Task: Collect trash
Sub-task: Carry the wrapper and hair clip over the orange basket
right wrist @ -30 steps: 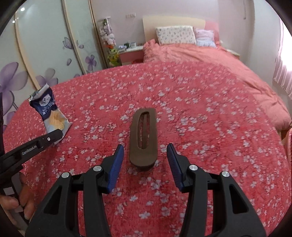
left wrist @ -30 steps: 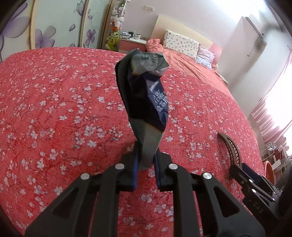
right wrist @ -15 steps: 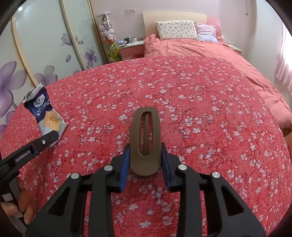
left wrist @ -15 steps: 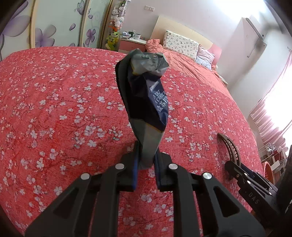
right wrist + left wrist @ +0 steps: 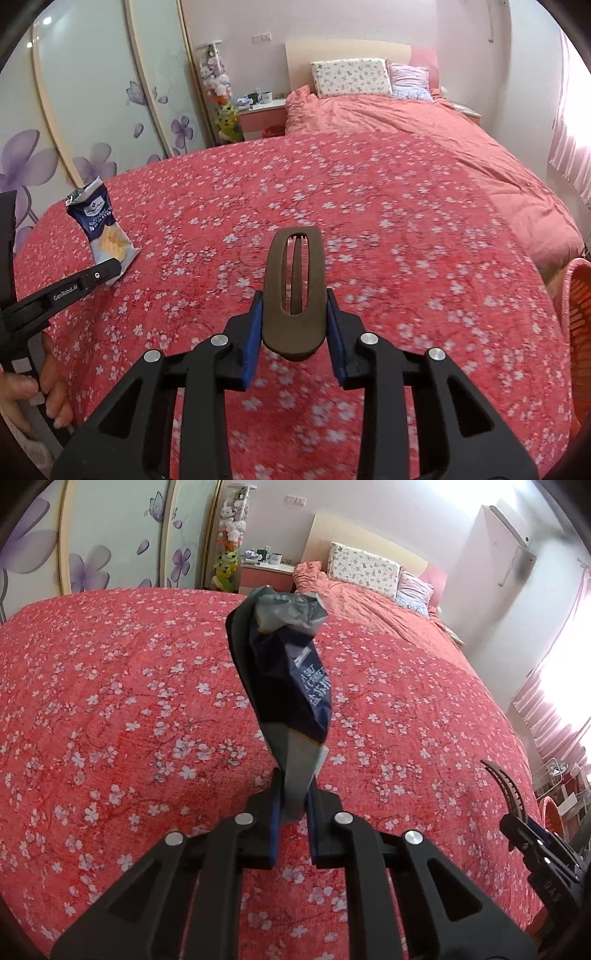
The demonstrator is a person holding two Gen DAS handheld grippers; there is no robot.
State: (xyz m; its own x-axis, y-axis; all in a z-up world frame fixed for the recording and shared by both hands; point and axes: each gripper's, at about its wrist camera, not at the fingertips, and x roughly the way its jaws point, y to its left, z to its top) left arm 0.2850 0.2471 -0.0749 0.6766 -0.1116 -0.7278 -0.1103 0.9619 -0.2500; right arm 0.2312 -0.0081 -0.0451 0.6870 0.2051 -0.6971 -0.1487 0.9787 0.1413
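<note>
Snack bag (image 5: 291, 686) clamped upright in my left claw (image 5: 293, 812), jaws still closing on its bottom edge | brown hair clip (image 5: 295, 291) pinched between my right claw (image 5: 294, 332) pads, at 3 o'clock of bag | both above red flowered bedspread (image 5: 406, 229) | orange basket (image 5: 580, 314) at 3 o'clock edge

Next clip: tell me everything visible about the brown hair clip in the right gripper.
The hair clip is a long, flat, matte brown oval, plastic by the look, with a narrow slot down its middle and a thin bar inside the slot. Its rounded near end sits between the blue pads of the right gripper, which press on both its sides. It points away from the camera, lifted clear of the red flowered bedspread. In the left wrist view it shows edge-on as a thin curved strip.
</note>
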